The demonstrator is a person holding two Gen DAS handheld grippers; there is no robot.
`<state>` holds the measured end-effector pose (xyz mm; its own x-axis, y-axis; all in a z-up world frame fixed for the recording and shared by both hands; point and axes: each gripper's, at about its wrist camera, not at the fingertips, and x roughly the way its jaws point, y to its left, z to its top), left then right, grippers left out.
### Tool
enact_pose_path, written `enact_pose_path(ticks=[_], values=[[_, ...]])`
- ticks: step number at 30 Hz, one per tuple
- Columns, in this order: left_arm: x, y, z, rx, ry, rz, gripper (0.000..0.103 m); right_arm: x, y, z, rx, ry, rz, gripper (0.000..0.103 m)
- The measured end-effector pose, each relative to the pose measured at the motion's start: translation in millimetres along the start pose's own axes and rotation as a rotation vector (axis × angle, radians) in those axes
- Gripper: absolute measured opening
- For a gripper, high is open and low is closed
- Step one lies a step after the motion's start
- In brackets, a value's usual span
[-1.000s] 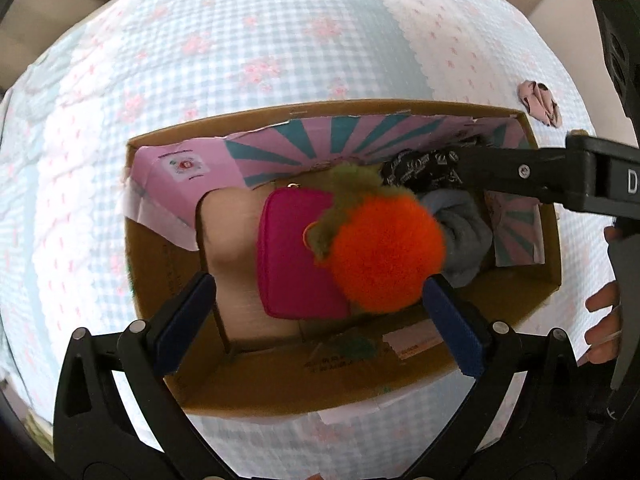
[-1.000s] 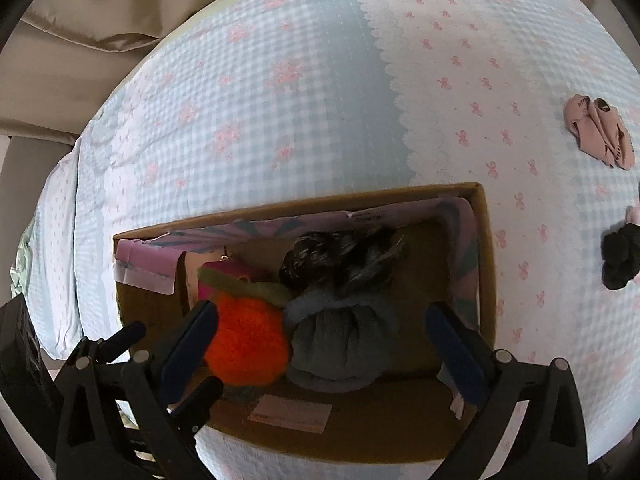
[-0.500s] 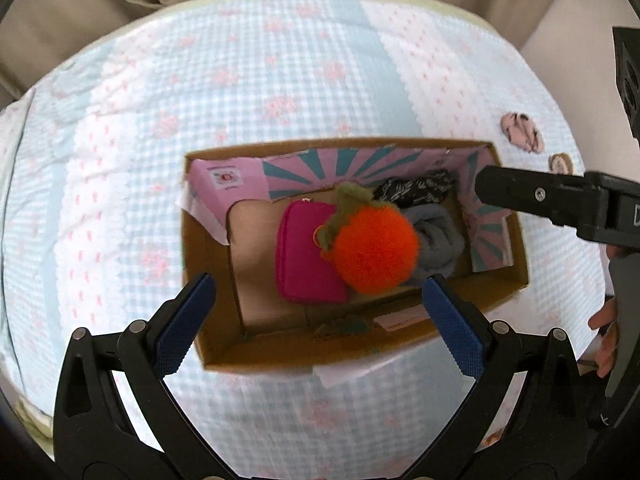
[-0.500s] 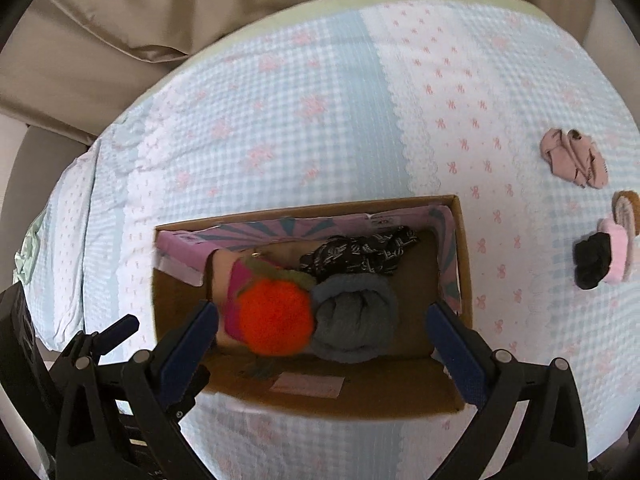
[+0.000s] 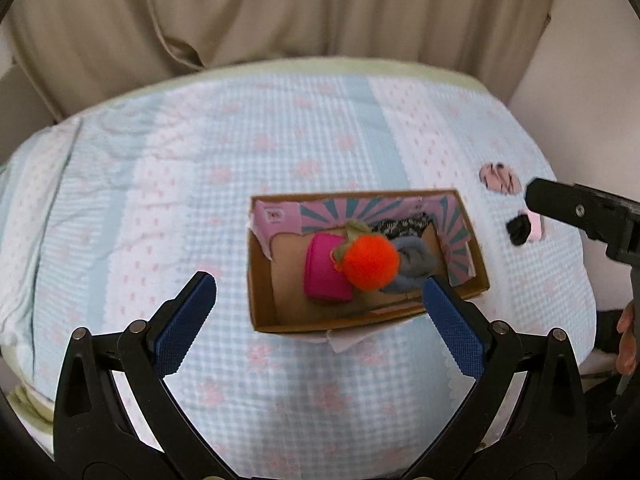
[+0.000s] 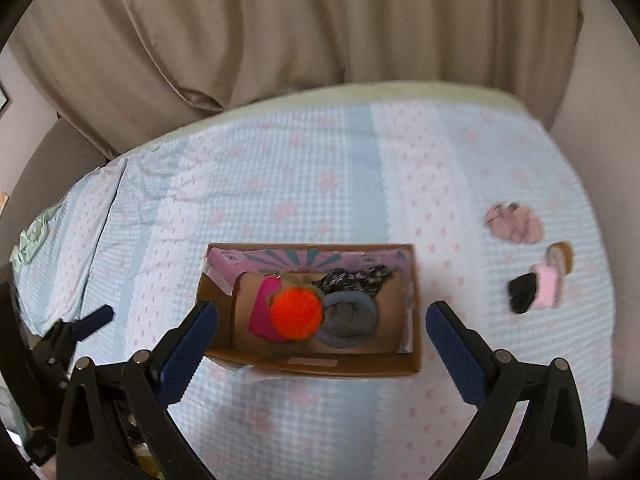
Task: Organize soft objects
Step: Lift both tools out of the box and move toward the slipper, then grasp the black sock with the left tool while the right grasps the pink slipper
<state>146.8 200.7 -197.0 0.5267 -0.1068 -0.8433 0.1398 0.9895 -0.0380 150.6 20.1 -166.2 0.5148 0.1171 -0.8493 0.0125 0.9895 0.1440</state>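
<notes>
Your left gripper (image 5: 318,300) and right gripper (image 6: 322,330) both hang spread wide, holding nothing, above the near edge of the open brown cardboard box (image 6: 414,312). Inside it, left to right: magenta pouch (image 6: 261,312), fuzzy orange plush ball (image 6: 297,314), grey knotted cushion (image 6: 350,322). Far right on the blue gingham bedspread (image 6: 280,184): pale pink fabric bundle (image 6: 514,222), black-and-pink soft pieces (image 6: 534,290).

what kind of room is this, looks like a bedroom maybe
Probably a bedroom: the cardboard box of soft things sits on a bed with a blue and pink patterned bedspread, and beige curtains hang behind it. Both grippers, left and right, hover open.
</notes>
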Motion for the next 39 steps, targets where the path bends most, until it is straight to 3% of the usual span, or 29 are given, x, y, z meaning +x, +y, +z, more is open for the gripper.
enact_pose_path(ticks=[6, 11, 19, 28, 36, 39], values=[[-49, 0, -7, -0.037, -0.107, 0.026, 0.103, -45, 5, -17, -0.021, -0.089, -0.038, 0.103], [-81, -8, -4, -0.015, -0.187, 0.042, 0.103, -78, 6, -30, -0.036, -0.173, -0.140, 0.103], [-109, -44, 12, 0.020, -0.290, 0.018, 0.103, -122, -27, -35, 0.030, -0.290, -0.136, 0.103], [-100, -134, 38, 0.050, -0.317, -0.049, 0.103, -173, -127, -25, 0.138, -0.390, -0.183, 0.103], [-47, -253, 51, 0.086, -0.235, -0.073, 0.103, -161, -246, -12, 0.165, -0.331, -0.201, 0.103], [-10, -297, 53, 0.080, -0.176, -0.100, 0.103, -143, -288, -6, 0.159, -0.292, -0.195, 0.103]])
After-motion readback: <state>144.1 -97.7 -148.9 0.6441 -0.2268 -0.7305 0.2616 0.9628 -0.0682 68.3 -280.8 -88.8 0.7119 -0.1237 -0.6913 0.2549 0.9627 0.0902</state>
